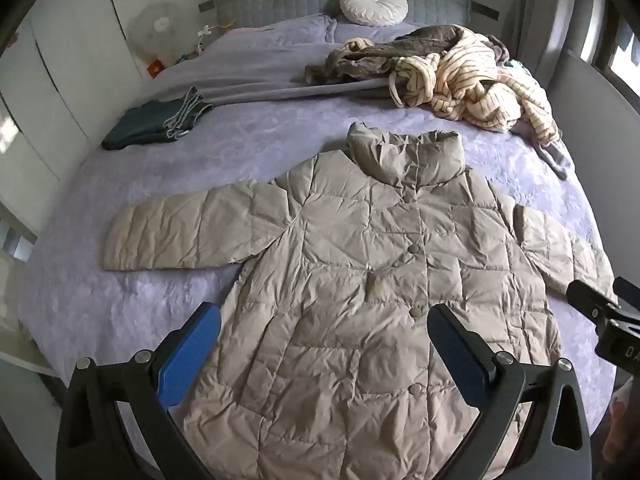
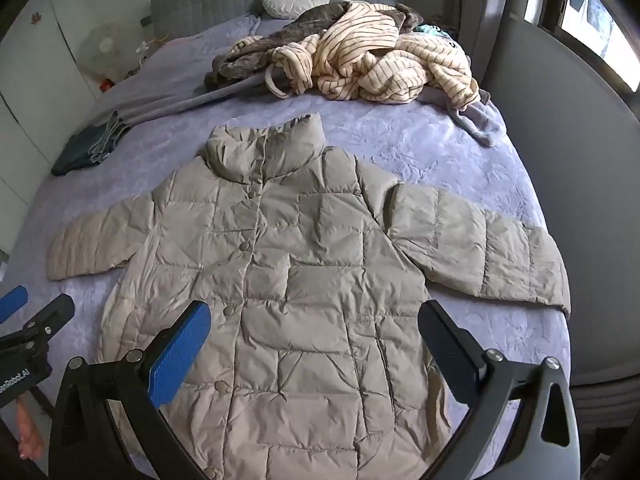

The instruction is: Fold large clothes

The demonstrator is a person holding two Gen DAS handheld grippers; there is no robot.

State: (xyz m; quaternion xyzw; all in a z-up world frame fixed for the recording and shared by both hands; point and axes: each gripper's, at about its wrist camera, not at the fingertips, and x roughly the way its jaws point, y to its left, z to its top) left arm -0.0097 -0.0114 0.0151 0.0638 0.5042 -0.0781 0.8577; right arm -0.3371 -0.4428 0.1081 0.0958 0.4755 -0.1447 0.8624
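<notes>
A beige quilted puffer jacket (image 1: 360, 272) lies flat and buttoned, front up, on the lavender bed, collar toward the headboard, both sleeves spread out sideways. It also shows in the right wrist view (image 2: 288, 272). My left gripper (image 1: 324, 320) is open and empty, held above the jacket's lower half. My right gripper (image 2: 314, 320) is open and empty above the same lower part, a little to the right. The right gripper's tip shows at the right edge of the left wrist view (image 1: 600, 308); the left gripper's tip shows at the left edge of the right wrist view (image 2: 36, 320).
A heap of striped cream and grey-brown clothes (image 1: 460, 76) lies near the headboard, right side. A folded dark green garment (image 1: 156, 124) lies at the bed's left edge. A round white cushion (image 1: 374, 3) leans on the grey headboard. White wardrobes stand left; a wall and window right.
</notes>
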